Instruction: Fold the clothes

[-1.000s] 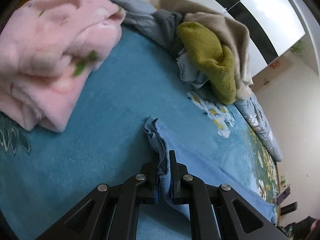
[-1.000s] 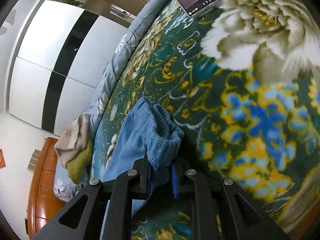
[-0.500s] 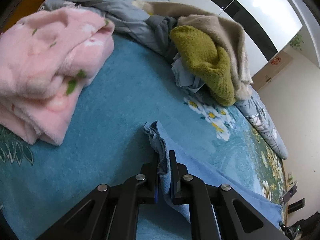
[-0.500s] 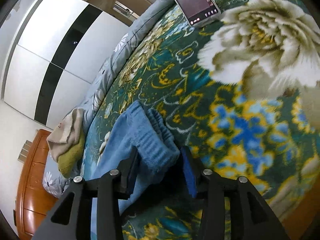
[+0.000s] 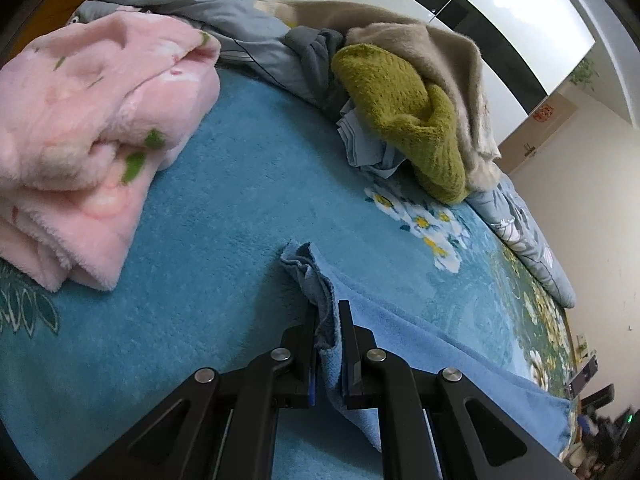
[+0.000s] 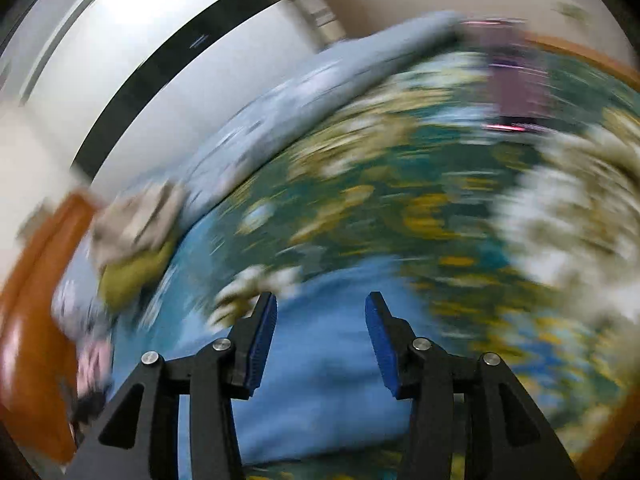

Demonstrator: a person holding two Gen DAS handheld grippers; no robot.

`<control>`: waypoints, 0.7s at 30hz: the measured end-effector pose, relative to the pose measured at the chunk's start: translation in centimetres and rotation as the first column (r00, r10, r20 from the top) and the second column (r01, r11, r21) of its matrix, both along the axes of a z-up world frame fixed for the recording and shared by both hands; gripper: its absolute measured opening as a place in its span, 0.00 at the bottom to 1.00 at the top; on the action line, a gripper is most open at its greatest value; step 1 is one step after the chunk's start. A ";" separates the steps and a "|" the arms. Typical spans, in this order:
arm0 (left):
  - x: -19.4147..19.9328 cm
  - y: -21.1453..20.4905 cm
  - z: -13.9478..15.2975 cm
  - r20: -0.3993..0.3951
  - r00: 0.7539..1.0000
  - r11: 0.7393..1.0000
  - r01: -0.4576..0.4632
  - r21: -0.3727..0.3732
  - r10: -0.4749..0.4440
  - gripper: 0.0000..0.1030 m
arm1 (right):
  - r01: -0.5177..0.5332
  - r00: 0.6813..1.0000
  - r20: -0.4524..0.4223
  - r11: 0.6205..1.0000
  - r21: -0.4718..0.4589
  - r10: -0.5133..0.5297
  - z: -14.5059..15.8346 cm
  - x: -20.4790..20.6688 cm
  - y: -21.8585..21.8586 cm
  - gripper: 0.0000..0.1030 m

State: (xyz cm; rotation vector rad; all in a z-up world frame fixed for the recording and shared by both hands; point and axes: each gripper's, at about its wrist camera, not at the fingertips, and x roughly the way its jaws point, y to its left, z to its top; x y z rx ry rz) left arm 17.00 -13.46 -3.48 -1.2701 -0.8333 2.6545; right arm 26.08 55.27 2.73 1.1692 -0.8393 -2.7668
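A light blue garment (image 5: 420,344) lies stretched across the teal floral bedspread (image 5: 224,200). My left gripper (image 5: 328,312) is shut on its bunched end, and the cloth sticks up between the pads. In the right wrist view, which is heavily blurred, my right gripper (image 6: 320,316) hangs above the same blue garment (image 6: 320,392); its jaws are opening, with a wide gap and nothing between the blue pads (image 6: 264,332).
A folded pink fleece blanket (image 5: 88,128) lies at the left. A heap of beige and olive clothes (image 5: 416,112) sits at the far side on a grey quilt (image 5: 224,12). A wooden headboard (image 6: 28,320) and a wardrobe (image 6: 160,64) lie beyond. A phone-like screen (image 6: 516,80) rests on the bed.
My right gripper has let go of the blue garment's end, opened wide, risen and rolled, so its view is blurred. My left gripper keeps its grip and has barely moved.
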 end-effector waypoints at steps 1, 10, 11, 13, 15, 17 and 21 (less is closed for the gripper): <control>0.0 -0.1 0.0 -0.001 1.000 1.000 0.002 0.002 -0.002 0.08 | -0.062 0.998 0.009 0.998 0.015 0.062 -0.1 -1.5 -1.9 0.46; 0.1 -0.4 -0.6 -0.005 1.000 1.000 0.019 0.017 -0.019 0.09 | -0.448 0.891 0.127 0.888 0.103 0.435 -2.9 -10.1 -15.1 0.46; 0.1 -0.4 -0.6 -0.006 1.000 1.000 0.021 0.017 -0.021 0.09 | -0.474 0.877 0.140 0.874 0.108 0.459 -3.3 -10.5 -16.0 0.46; -0.1 -0.4 -0.8 -0.004 1.000 0.999 0.024 0.022 -0.024 0.09 | -0.515 0.853 0.170 0.849 0.116 0.494 -3.9 -10.9 -17.1 0.46; -0.2 -0.5 -1.0 0.001 1.000 0.999 0.027 0.027 -0.027 0.09 | -0.544 0.833 0.202 0.829 0.129 0.515 -4.5 -10.8 -17.7 0.46; -0.2 -0.5 -1.2 0.003 1.000 0.999 0.029 0.031 -0.029 0.09 | -0.573 0.812 0.233 0.807 0.142 0.536 -5.0 -10.5 -18.2 0.43; -0.3 -0.4 -1.3 0.003 0.999 0.999 0.035 0.028 -0.035 0.09 | -0.609 0.787 0.275 0.768 0.199 0.552 -5.1 -9.8 -18.8 0.30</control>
